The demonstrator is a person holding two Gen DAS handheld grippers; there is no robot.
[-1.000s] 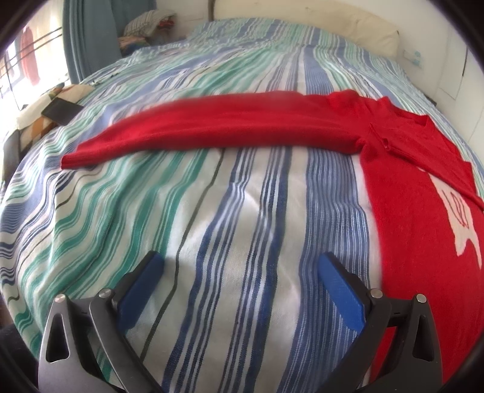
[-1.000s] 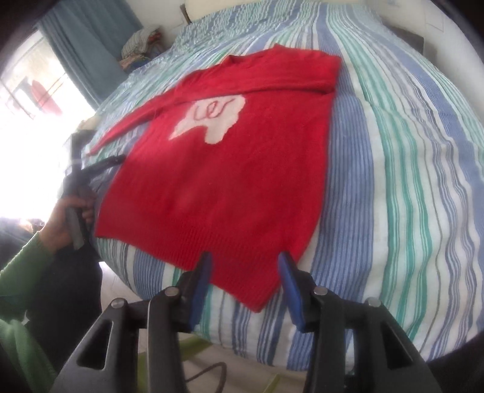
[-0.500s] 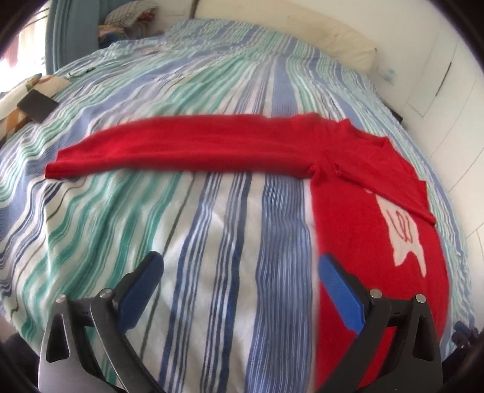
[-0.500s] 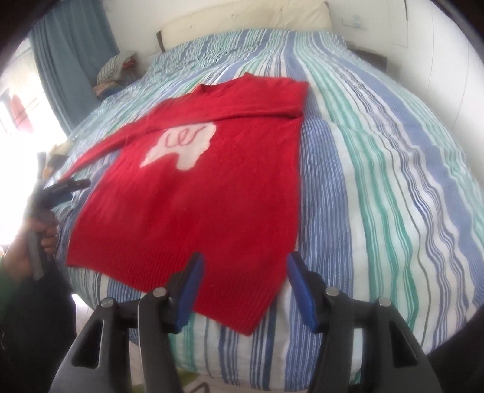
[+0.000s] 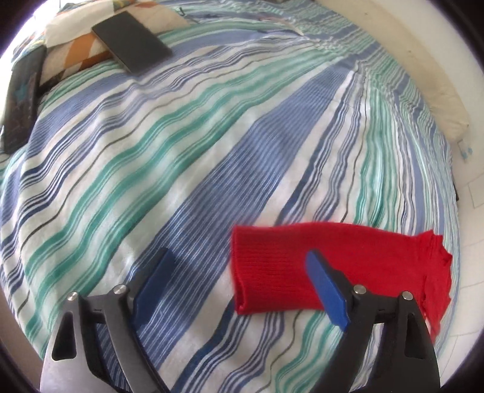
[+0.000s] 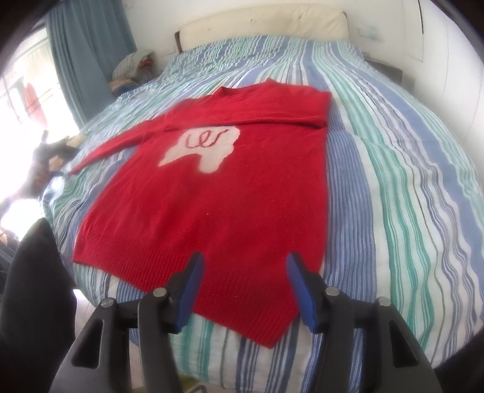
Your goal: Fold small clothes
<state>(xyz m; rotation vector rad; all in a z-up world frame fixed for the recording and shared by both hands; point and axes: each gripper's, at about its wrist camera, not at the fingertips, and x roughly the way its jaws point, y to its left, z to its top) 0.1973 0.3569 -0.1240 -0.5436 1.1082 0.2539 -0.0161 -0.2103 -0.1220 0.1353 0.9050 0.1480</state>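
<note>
A red sweater (image 6: 211,193) with a white patch lies flat on the striped bed (image 6: 393,181). One sleeve is folded across its top, and the other sleeve (image 6: 115,145) stretches out to the left. My right gripper (image 6: 245,284) hovers over the hem (image 6: 230,287), open, its blue pads on either side of the ribbing and not pressing on it. In the left wrist view the cuff end of the stretched sleeve (image 5: 272,272) lies between the blue pads of my left gripper (image 5: 239,272). Those jaws are closing but stand wide, clear of the cloth.
A dark flat device (image 5: 130,45) rests on a patterned cushion (image 5: 75,51) at the bed's far corner, and a second device (image 5: 21,96) lies beside it. A cream headboard (image 6: 263,24), a blue curtain (image 6: 90,45) and a heap of clothes (image 6: 133,66) stand beyond. Dark clothing (image 6: 30,287) fills the lower left.
The left gripper has swept left along the outstretched sleeve to its cuff, rolled, and its jaws have narrowed. The right gripper has stayed over the hem, opened a little wider and tilted upward.
</note>
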